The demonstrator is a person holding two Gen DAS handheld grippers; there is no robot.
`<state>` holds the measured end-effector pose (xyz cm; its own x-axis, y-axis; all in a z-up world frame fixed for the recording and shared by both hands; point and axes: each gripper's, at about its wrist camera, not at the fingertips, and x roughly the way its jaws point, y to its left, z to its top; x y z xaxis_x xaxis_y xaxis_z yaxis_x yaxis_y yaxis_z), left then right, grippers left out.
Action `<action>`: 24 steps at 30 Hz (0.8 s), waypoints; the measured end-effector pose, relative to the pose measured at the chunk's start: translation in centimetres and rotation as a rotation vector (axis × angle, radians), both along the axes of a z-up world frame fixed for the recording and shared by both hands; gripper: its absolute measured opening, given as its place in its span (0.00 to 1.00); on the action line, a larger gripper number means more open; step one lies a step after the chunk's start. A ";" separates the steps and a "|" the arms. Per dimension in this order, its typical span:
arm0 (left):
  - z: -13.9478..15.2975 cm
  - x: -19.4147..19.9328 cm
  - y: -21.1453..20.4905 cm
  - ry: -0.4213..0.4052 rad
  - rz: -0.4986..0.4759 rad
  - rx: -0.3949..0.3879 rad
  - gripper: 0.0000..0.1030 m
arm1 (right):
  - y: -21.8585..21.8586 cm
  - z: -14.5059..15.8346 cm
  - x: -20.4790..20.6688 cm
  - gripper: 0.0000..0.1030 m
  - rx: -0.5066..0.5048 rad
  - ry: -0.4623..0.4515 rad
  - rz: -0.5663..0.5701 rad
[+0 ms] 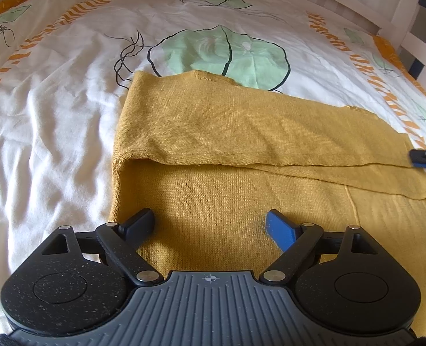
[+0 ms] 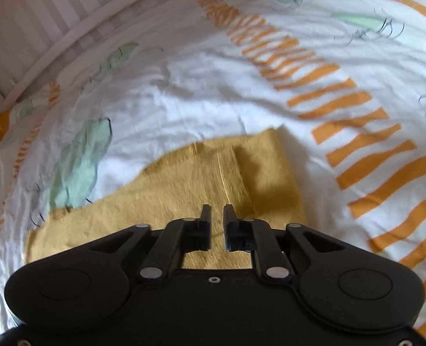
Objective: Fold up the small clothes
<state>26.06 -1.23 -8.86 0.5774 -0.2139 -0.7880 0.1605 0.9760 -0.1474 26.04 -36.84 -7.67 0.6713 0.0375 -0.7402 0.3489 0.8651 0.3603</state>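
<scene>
Mustard knit garment (image 1: 241, 144) lying flat on leaf-print bedcover (image 1: 54, 115), far portion folded over the near, left gripper (image 1: 210, 222) above its near edge, jaws wide, empty, right gripper (image 2: 217, 219) narrowly parted, nothing pinched.

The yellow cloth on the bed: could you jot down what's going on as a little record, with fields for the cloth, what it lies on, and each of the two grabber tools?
garment: mustard yellow knit, lying flat, one layer folded over the other so an edge crosses it
surface: bedcover, white with green leaves and orange stripes
left gripper: jaws wide apart over the near part of the knit, holding nothing
right gripper: jaws a narrow gap apart above the knit, nothing between them
background: white bed frame past the cover
</scene>
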 end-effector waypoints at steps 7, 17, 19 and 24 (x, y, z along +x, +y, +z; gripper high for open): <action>-0.3 0.0 -0.2 -0.005 -0.030 -0.011 0.96 | -0.1 -1.4 -0.5 0.42 0.025 -0.014 0.010; -0.7 -0.7 -0.9 -0.044 -0.093 0.037 1.00 | 1.4 -0.1 -3.4 0.74 0.041 -0.068 0.084; -0.8 -1.0 -0.8 -0.056 -0.108 0.040 1.00 | 1.5 0.1 -4.7 0.75 0.051 -0.073 0.093; -0.6 -2.1 -0.1 -0.051 -0.148 0.034 1.00 | 1.6 1.0 -8.6 0.79 0.031 -0.064 0.122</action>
<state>23.92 -1.32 -9.45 0.5810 -0.2729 -0.7668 0.3092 0.9455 -0.1023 17.49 -35.23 -6.69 0.7061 0.1442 -0.6933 0.2171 0.8878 0.4057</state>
